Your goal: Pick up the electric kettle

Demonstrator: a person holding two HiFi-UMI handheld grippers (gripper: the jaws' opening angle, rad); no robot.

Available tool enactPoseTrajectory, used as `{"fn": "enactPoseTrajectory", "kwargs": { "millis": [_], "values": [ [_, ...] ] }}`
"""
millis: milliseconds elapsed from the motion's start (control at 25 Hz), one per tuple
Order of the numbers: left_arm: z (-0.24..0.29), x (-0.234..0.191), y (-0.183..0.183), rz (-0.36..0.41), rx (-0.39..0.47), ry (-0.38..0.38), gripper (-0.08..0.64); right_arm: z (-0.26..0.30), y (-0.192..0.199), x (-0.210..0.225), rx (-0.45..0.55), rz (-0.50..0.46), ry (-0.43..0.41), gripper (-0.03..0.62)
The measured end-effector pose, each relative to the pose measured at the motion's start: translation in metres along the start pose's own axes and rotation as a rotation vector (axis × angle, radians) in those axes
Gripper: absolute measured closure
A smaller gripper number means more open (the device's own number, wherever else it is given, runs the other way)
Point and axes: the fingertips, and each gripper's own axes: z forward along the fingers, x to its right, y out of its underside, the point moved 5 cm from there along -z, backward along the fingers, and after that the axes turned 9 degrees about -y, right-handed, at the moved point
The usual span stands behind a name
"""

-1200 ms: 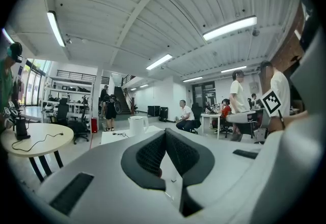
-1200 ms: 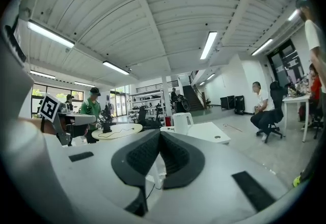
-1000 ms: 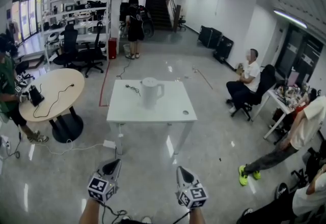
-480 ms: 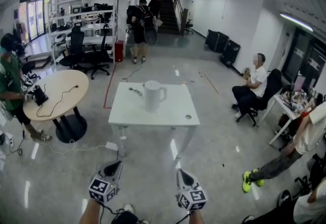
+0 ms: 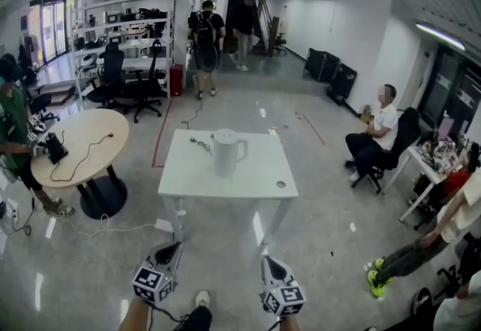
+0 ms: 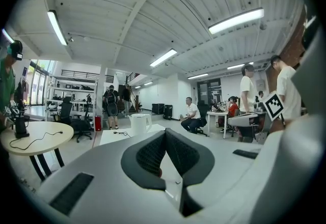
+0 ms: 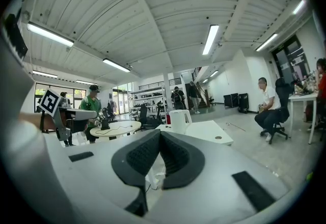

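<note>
A white electric kettle (image 5: 228,151) stands upright near the middle of a white rectangular table (image 5: 188,175), its handle to the right. Both grippers are held low at the bottom of the head view, well short of the table and over the shiny floor. My left gripper (image 5: 171,247) is shut with nothing between its pads. My right gripper (image 5: 269,259) is also shut and empty. The left gripper view shows the kettle (image 6: 140,122) small and far beyond the closed gripper tip (image 6: 165,133). In the right gripper view the kettle (image 7: 178,121) stands beyond the closed gripper tip (image 7: 159,133).
A thin cable (image 5: 199,144) lies on the table left of the kettle; a round hole (image 5: 280,184) is near its right front corner. A round wooden table (image 5: 71,145) and a person in green (image 5: 11,134) are at left. Seated people (image 5: 376,138) are at right, office chairs (image 5: 124,77) behind.
Both grippers and the head have come closer to the white table, which now sits lower in the head view. People at the back have walked further off. A shoe now shows between the grippers.
</note>
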Motion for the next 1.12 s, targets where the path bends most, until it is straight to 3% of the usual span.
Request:
{"fn": "enactPoseTrajectory", "kwargs": {
  "millis": [1120],
  "values": [
    [0.199, -0.126, -0.023, -0.013, -0.003, 0.016, 0.551, 0.209, -0.04, 0.077, -0.039, -0.031, 0.024, 0.588]
  ]
}}
